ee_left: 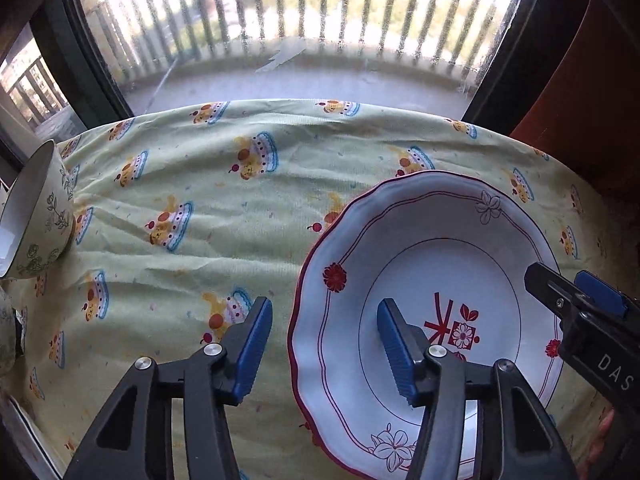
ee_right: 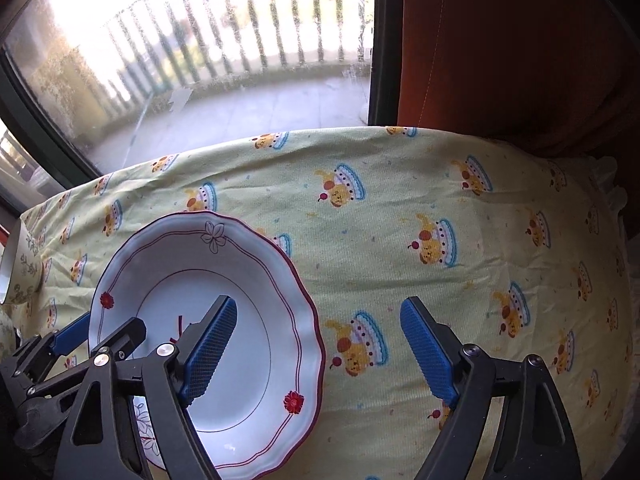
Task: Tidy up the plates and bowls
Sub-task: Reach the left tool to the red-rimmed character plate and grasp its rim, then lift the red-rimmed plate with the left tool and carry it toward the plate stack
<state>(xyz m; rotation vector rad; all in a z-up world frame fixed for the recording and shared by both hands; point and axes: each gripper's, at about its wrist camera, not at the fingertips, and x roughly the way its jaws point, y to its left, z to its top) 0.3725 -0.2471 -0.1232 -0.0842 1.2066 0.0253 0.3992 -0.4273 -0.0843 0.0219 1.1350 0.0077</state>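
A white scalloped plate (ee_left: 472, 216) with a red rim and red flower marks lies on the yellow cartoon-print tablecloth (ee_left: 180, 184). My left gripper (ee_left: 325, 344) is open and straddles the plate's left rim, one blue pad over the cloth and the other over the plate's well. My right gripper (ee_right: 320, 350) is open and straddles the same plate (ee_right: 224, 248) at its right rim, one pad over the well and the other over the cloth. Neither pair of pads presses on the rim. A white bowl (ee_left: 36, 216) with green flower print stands at the far left.
A window (ee_left: 300, 8) with a balcony railing behind it runs along the table's far edge. An orange-brown chair back (ee_right: 500, 40) rises at the far right. Another pale dish (ee_left: 8, 320) shows partly at the left edge.
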